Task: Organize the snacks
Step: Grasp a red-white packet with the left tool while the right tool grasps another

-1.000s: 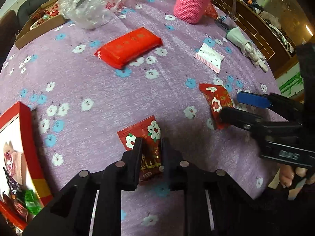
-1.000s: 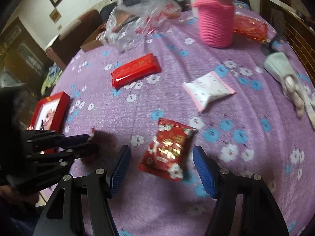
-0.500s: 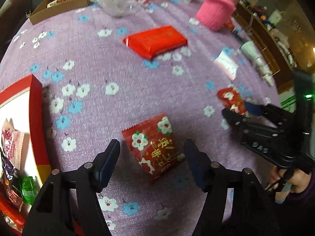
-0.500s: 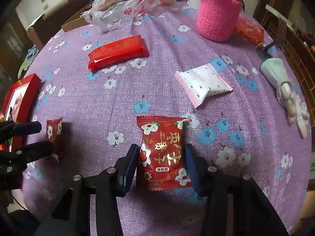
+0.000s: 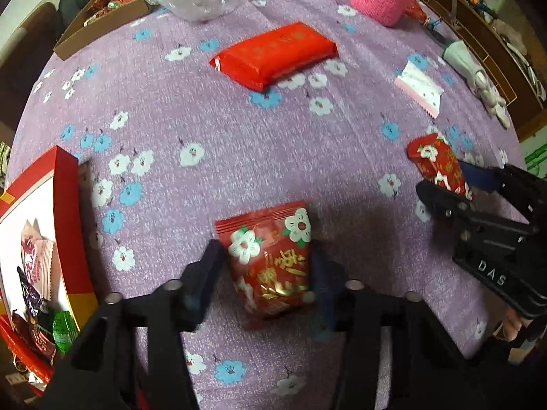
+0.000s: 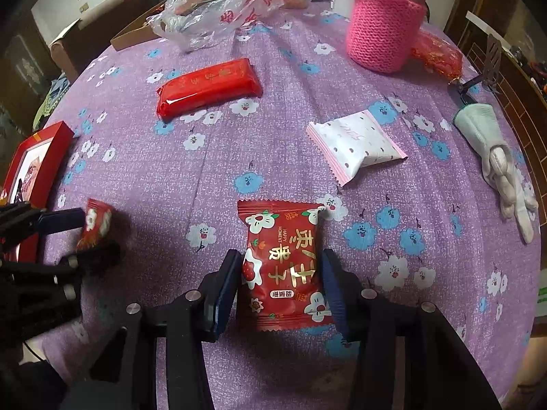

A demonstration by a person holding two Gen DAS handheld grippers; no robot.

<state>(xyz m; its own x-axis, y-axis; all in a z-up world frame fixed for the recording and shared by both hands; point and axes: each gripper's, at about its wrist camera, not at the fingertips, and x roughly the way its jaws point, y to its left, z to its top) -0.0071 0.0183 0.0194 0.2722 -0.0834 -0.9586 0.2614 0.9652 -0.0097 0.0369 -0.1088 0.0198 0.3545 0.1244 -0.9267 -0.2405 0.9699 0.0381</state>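
Our left gripper (image 5: 265, 266) sits low over the desk (image 5: 239, 143), which is covered in a purple cloth with blue and white flowers. Its two fingers are closed against the sides of a red flowered snack packet (image 5: 270, 259), and the packet bulges between them, so we are grasping it. The frame is slightly blurred around the fingers.

Our right gripper (image 6: 278, 283) does the same with a second red flowered packet (image 6: 283, 266), printed with gold characters; the blue pads (image 6: 225, 290) press against both of its long edges, and its top half sticks out ahead of the fingertips. From the left wrist view this right gripper (image 5: 451, 184) appears at the far right with that packet (image 5: 437, 164) clamped edge-on.

Further out on the cloth lies a long red bar-shaped pack (image 6: 208, 85), well apart from both grippers. A white packet with pink edges and dots (image 6: 355, 145) lies just beyond the right gripper's packet, not touching it. A red box (image 5: 48, 239) stands at the left edge of the desk with several wrapped snacks inside. At the far side we see a pink knitted sleeve around a cup (image 6: 386, 30), a crumpled clear plastic bag (image 6: 225, 3), a cardboard tray (image 5: 99, 30), and a white glove (image 6: 495, 160) on the right.
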